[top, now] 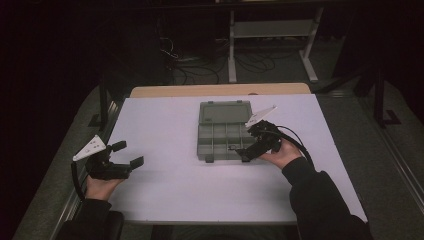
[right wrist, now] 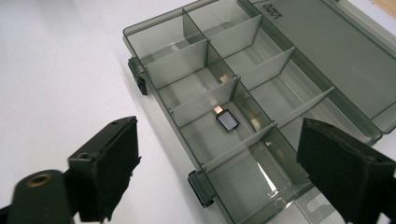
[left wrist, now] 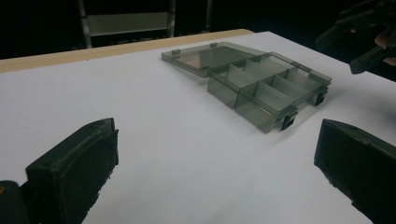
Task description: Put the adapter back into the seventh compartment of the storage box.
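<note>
A smoky clear compartment box (top: pixel 223 140) lies open on the white table (top: pixel 165 185), its lid (top: pixel 225 113) folded flat behind it. In the right gripper view, a small black USB adapter (right wrist: pixel 227 120) rests in one front-row compartment of the box (right wrist: pixel 261 28). My right gripper (top: pixel 248 147) hovers open at the box's front right corner, nothing between its jaws. My left gripper (top: pixel 129 154) stands open near the table's left edge, far from the box (left wrist: pixel 261 86), also holding nothing.
A wooden strip (top: pixel 220 90) runs along the table's far edge. Beyond it stand a white metal frame (top: pixel 270 35) and cables on the dark floor. Bare white tabletop spreads between my left gripper and the box.
</note>
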